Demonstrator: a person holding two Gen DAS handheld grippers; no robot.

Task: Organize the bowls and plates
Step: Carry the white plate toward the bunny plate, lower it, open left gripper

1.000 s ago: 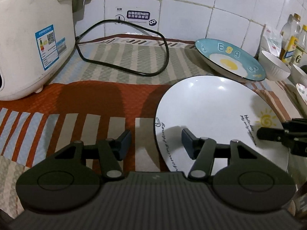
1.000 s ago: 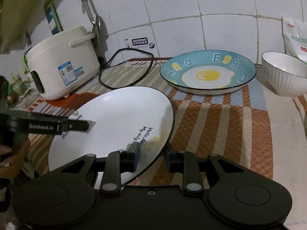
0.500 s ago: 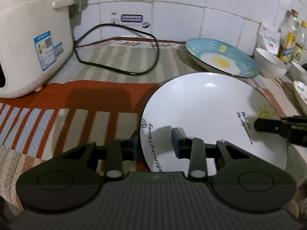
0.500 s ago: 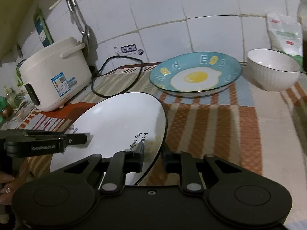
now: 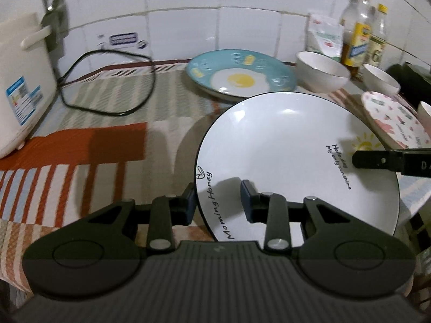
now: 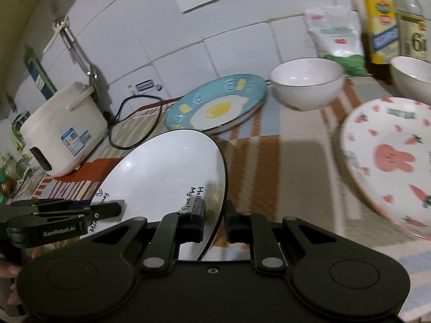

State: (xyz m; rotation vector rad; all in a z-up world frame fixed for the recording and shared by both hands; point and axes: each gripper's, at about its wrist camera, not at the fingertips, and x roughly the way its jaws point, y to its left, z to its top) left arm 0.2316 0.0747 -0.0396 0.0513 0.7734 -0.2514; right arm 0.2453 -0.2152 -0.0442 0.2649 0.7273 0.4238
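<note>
Plates and bowls sit across a striped cloth [image 5: 113, 113] on the kitchen counter, and the white plate [image 5: 291, 145] lettered "Morning Honey" is lifted off it, tilted, held at two opposite edges. On its near-left rim the left gripper [image 5: 218, 202] is closed, one finger under the rim and one on the plate's face. At the rim beside the small sun drawing the right gripper [image 6: 214, 219] has its fingers drawn narrow on the edge, having just been closing with the rim between them. In the left wrist view that right gripper reaches in from the right edge of the frame. Behind the lifted plate lies the blue fried-egg plate [image 6: 215, 105] flat on the cloth, and just to its right stands a white bowl [image 6: 305, 83]. A pink rabbit-and-carrot plate [image 6: 390, 158] lies further right, with a second white bowl [image 6: 412, 76] behind it. Two oil bottles [image 6: 381, 24] and a white pouch [image 6: 336, 32] stand against the tiled wall. To the left sits a white rice cooker [image 6: 64, 132], its black cord [image 5: 107, 80] looped on the cloth.
</note>
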